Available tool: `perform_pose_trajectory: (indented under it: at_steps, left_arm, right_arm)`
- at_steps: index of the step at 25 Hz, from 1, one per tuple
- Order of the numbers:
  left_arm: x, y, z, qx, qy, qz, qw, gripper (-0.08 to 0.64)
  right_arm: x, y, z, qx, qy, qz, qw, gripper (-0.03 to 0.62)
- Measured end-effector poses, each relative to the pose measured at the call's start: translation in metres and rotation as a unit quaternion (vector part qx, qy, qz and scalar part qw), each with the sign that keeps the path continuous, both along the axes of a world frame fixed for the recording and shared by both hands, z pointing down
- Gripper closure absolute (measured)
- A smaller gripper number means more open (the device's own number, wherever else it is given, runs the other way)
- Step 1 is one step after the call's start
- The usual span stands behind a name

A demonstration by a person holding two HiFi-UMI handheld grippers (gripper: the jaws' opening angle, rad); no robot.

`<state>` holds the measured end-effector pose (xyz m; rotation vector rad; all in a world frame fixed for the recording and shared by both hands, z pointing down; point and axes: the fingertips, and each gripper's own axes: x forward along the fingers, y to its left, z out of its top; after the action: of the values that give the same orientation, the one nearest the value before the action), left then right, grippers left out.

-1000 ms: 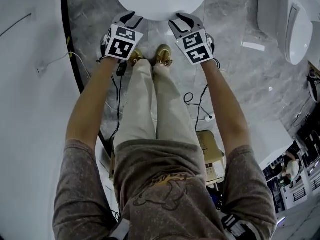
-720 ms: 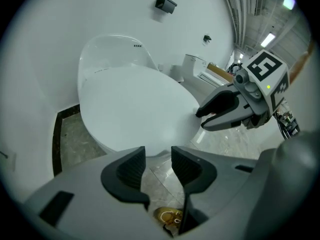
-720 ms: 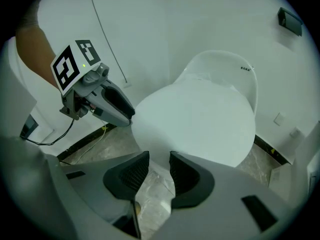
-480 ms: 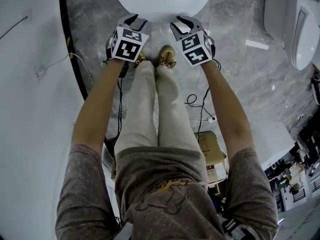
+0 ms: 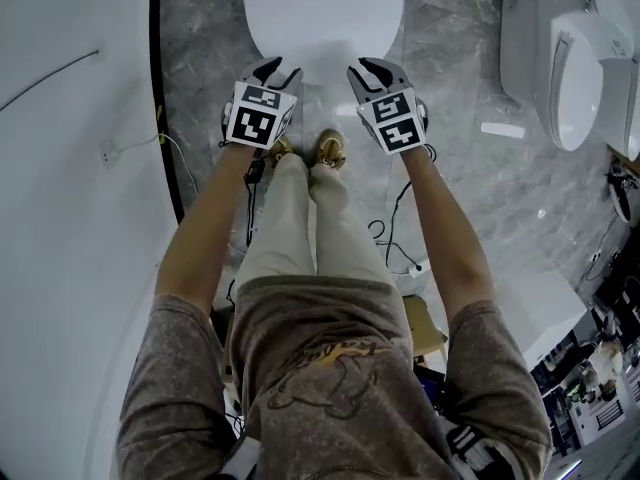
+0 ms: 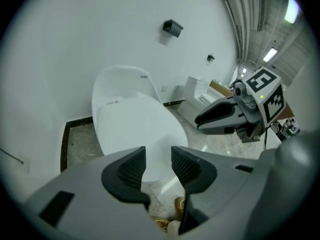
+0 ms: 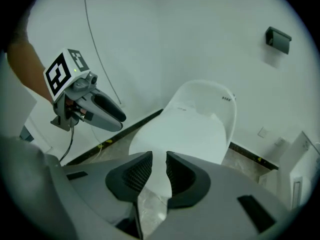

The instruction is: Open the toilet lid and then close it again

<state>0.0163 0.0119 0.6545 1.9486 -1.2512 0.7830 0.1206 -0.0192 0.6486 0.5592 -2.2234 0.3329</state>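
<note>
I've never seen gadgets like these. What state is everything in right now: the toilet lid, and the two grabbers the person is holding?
toilet lid, looks down and lying flat, gripped by neither gripper.
left gripper, open, jaws apart, nothing between them.
right gripper, open by a narrow gap, jaws have just been closing, nothing between them.

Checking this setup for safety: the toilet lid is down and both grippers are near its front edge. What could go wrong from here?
The lid is smooth, and neither the left gripper nor the right gripper, whose empty jaws have just been closing, holds it; a shallow pinch might slip and let it drop. Cables lie on the floor beside the shoes; a step back might snag them.
</note>
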Motion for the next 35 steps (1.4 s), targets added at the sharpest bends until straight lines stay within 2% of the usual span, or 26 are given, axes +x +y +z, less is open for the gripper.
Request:
perform_pose_trajectory:
  at_steps: [4,8,12,16,21,25,28,35]
  left_arm:
    - [0.004,-0.003,-0.118,0.068,0.016,-0.007,0.9975,0.405]
    - [0.0,0.011,-0.238,0.142,0.033,-0.022,0.989,0.405]
    - [-0.003,0.039,-0.333,0.212,0.054,-0.016,0.9757,0.405]
    - [0.006,0.066,-0.399,0.263,0.068,-0.009,0.9623,0.405]
    - [0.003,0.097,-0.413,0.29,0.08,-0.047,0.9526,0.415]
    - [-0.001,0.105,-0.411,0.311,0.058,-0.057,0.9469,0.496]
    - [0.001,0.103,-0.411,0.319,0.054,-0.06,0.9443,0.548]
    - [-0.007,0.109,-0.405,0.328,0.072,-0.095,0.9371,0.551]
  right_arm:
    - [0.009,0.004,-0.108,0.042,-0.049,0.019,0.998,0.486]
    - [0.026,0.023,-0.214,0.077,-0.104,0.042,0.991,0.486]
    - [0.036,0.045,-0.305,0.118,-0.168,0.076,0.976,0.486]
    - [0.05,0.063,-0.386,0.15,-0.239,0.09,0.955,0.486]
    - [0.064,0.092,-0.418,0.177,-0.281,0.107,0.937,0.508]
    - [0.068,0.099,-0.407,0.178,-0.293,0.135,0.93,0.54]
    - [0.07,0.1,-0.399,0.179,-0.291,0.138,0.929,0.553]
    - [0.068,0.108,-0.389,0.187,-0.272,0.144,0.933,0.563]
